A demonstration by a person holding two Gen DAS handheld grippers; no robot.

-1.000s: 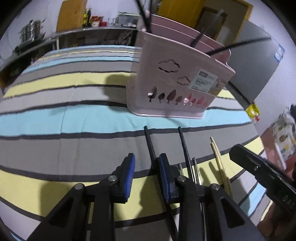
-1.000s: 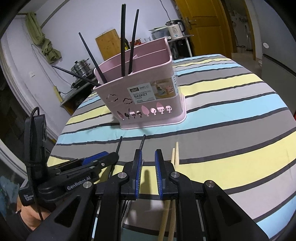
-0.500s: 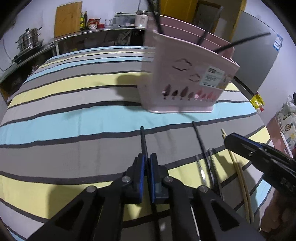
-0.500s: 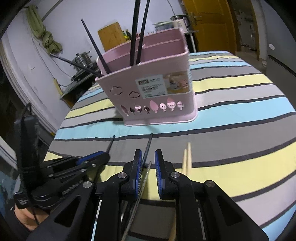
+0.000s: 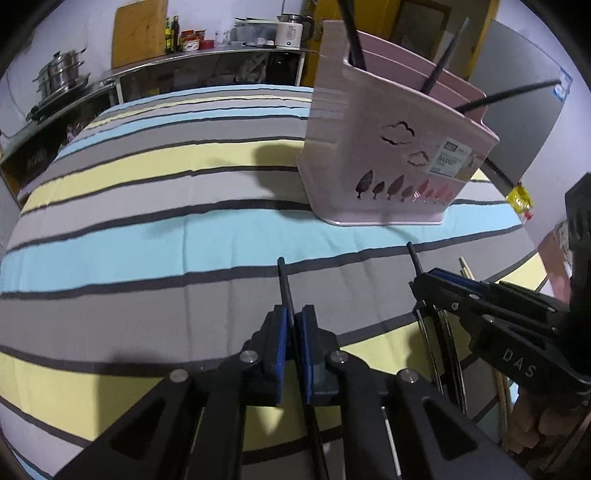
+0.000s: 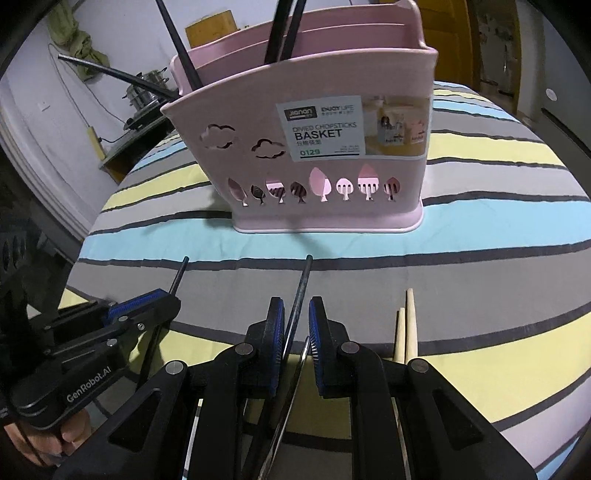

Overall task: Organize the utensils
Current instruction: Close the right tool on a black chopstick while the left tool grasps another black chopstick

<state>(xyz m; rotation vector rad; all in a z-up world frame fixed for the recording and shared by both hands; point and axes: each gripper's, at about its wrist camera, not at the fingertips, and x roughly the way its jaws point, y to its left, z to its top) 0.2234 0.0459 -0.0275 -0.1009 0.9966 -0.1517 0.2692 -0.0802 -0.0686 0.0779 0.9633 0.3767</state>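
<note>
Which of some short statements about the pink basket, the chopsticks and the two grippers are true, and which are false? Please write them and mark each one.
1. The pink plastic chopsticks basket stands upright on the striped tablecloth. True.
2. The left gripper is wide open with nothing between its fingers. False: its jaws are closed on a thin black chopstick.
3. Black chopsticks already stand inside the basket. True.
4. The two pale wooden chopsticks stand in the basket. False: they lie on the tablecloth, to the right of the right gripper.
5. A black chopstick lies between the fingers of the right gripper. True; its jaws have a small gap, and a grip cannot be confirmed.
</note>
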